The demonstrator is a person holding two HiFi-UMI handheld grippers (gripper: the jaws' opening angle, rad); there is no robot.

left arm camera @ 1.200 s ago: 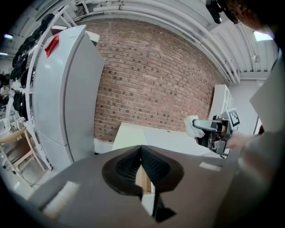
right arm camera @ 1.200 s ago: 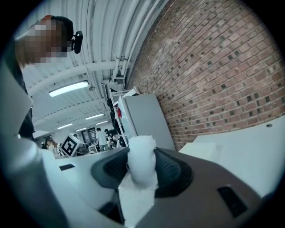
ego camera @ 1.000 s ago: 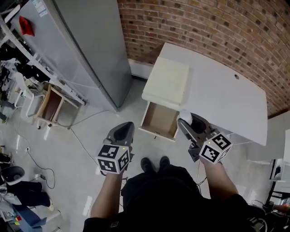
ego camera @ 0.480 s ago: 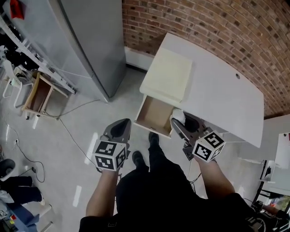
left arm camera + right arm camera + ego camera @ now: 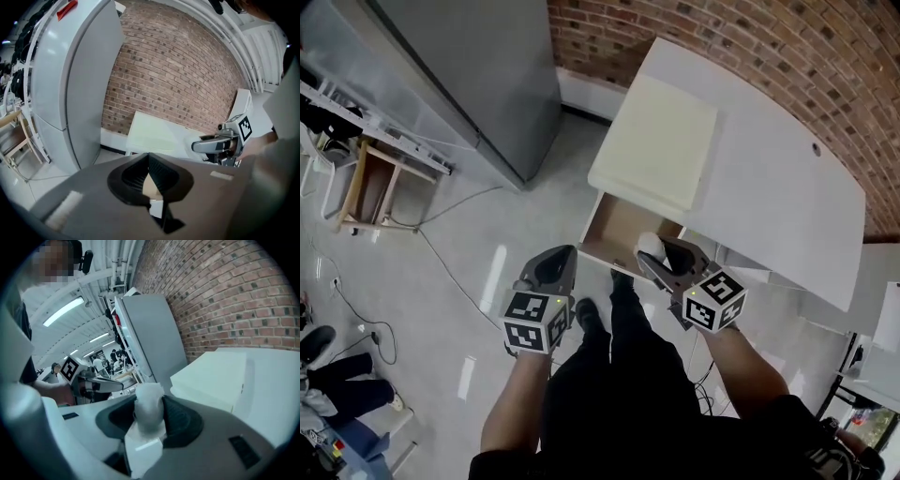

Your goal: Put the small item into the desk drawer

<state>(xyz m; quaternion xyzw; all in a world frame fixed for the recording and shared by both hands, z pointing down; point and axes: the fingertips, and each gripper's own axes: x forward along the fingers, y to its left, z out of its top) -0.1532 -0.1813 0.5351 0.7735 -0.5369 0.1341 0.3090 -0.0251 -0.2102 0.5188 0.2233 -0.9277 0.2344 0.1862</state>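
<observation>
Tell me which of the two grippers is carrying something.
The right gripper: a small white item is clamped between its jaws, at the open drawer. The left gripper is shut on nothing.

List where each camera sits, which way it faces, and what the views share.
Head view: on the person's head, aimed steeply down at the open wooden drawer of the cream-topped cabinet; shows forearms, legs, left gripper, right gripper.
Left gripper view: on the left gripper, facing the red brick wall over its shut, empty jaws; clothing at the right edge.
Right gripper view: on the right gripper, facing the cabinet over jaws clamping the small white crumpled item; torso at left.
Shared: each gripper view shows the other gripper; all show wall and cabinet.
</observation>
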